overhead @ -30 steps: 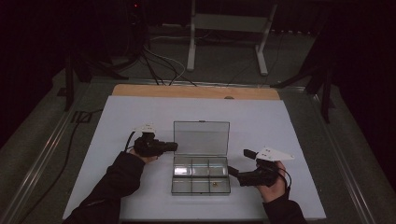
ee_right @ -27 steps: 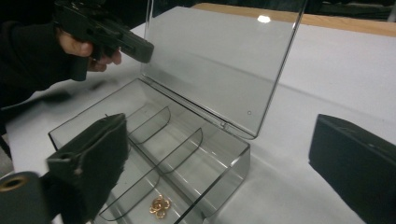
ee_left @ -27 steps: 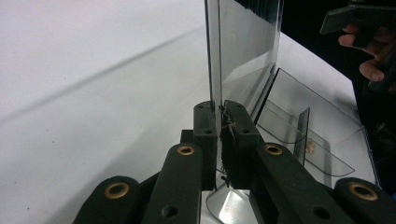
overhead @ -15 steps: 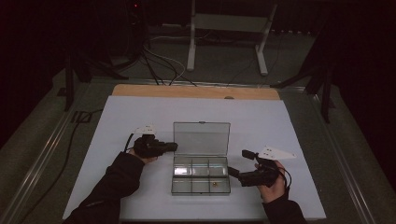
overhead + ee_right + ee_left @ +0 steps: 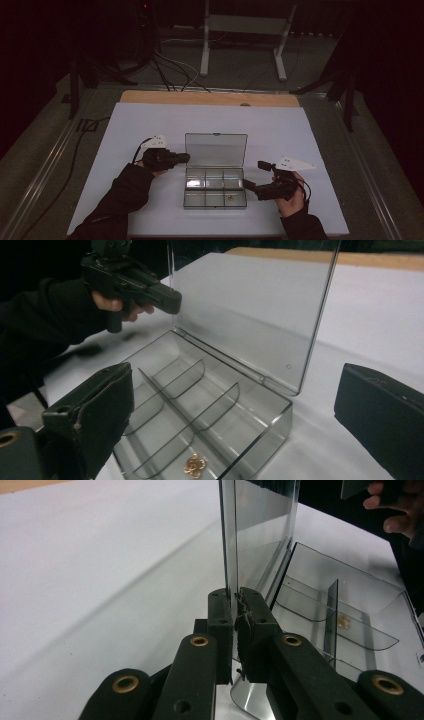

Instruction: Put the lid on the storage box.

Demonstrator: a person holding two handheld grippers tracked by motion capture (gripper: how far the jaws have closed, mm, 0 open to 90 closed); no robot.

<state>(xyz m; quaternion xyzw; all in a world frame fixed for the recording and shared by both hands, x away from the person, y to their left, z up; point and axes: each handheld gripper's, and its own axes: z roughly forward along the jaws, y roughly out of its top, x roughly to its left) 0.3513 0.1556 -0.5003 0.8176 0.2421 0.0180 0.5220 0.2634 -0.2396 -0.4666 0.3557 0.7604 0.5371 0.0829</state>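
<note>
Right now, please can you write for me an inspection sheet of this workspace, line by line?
Surface: white table top, wooden strip along its far edge.
Job's things: clear compartment box, lid standing upright; small gold-coloured piece in a near compartment.
Clutter: nothing seen.
Grippers: left gripper shut on the lid's edge; right gripper open, beside the box's right end.
Cables: several on the floor beyond the table; one at left.
Surroundings: dark room, white metal stand behind.
</note>
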